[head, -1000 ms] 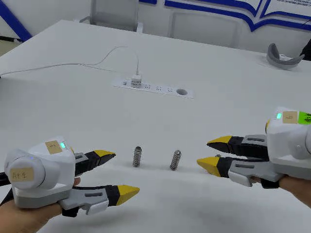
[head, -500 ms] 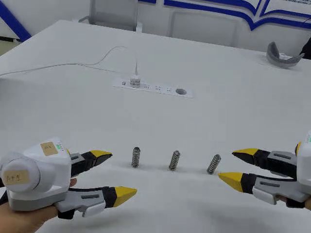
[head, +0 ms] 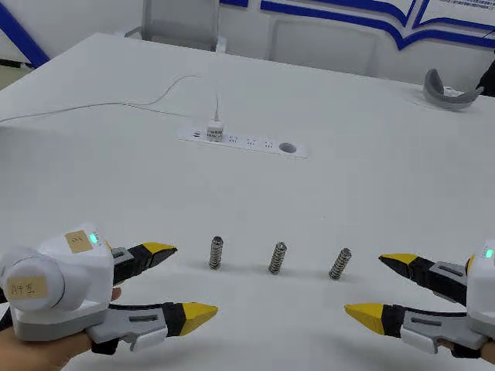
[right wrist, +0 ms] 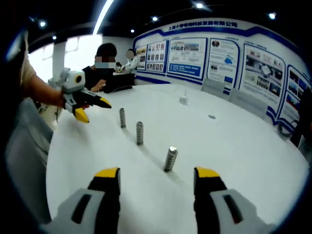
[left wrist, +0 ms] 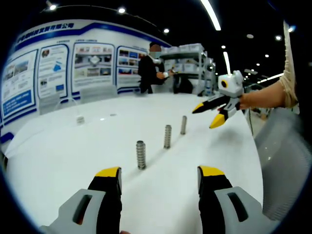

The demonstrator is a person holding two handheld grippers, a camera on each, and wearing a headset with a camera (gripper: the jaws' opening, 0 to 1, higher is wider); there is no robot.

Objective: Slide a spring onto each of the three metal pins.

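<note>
Springs: three, standing upright.

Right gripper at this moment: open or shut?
Open. The right gripper has its yellow-tipped jaws spread apart, with bare table between them and nothing held.

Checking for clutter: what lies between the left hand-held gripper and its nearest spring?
Only bare white table: in the left gripper view, nothing lies between the left hand-held gripper and the nearest spring.
</note>
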